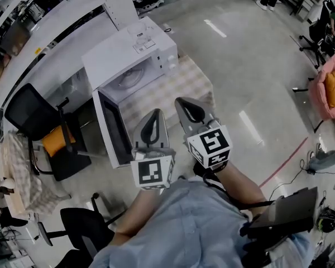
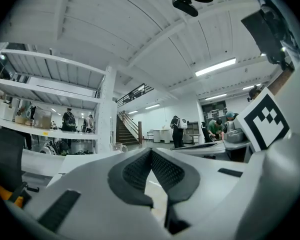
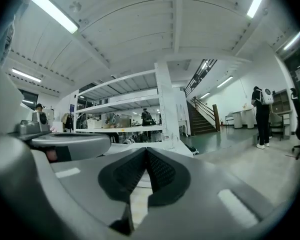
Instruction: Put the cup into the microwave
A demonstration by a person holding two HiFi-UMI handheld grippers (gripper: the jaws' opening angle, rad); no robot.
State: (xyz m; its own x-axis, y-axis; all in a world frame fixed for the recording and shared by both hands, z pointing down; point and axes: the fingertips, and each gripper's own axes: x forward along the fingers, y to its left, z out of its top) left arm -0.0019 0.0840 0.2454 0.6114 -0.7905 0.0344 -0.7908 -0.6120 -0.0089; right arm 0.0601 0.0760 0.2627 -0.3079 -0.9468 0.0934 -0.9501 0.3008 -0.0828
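Observation:
A white microwave (image 1: 135, 53) stands on a table with a checked cloth (image 1: 181, 82). Its door (image 1: 108, 128) hangs open toward me, showing the cavity and turntable (image 1: 124, 80). A clear cup (image 1: 137, 32) sits on top of the microwave; it also shows small beyond the jaws as the cup (image 2: 117, 146) and the cup (image 3: 169, 137). My left gripper (image 1: 155, 114) and right gripper (image 1: 182, 101) are held side by side, level, in front of the table, short of the microwave. Both are shut with nothing between the pads, as with the left gripper (image 2: 151, 152) and the right gripper (image 3: 146, 150).
A black office chair (image 1: 33, 113) with an orange cushion (image 1: 54, 139) stands left of the open door. White shelving (image 1: 56, 21) runs behind the microwave. A pink seat (image 1: 332, 91) and more chairs are far right. Cables and a dark case (image 1: 285, 211) lie by my right side.

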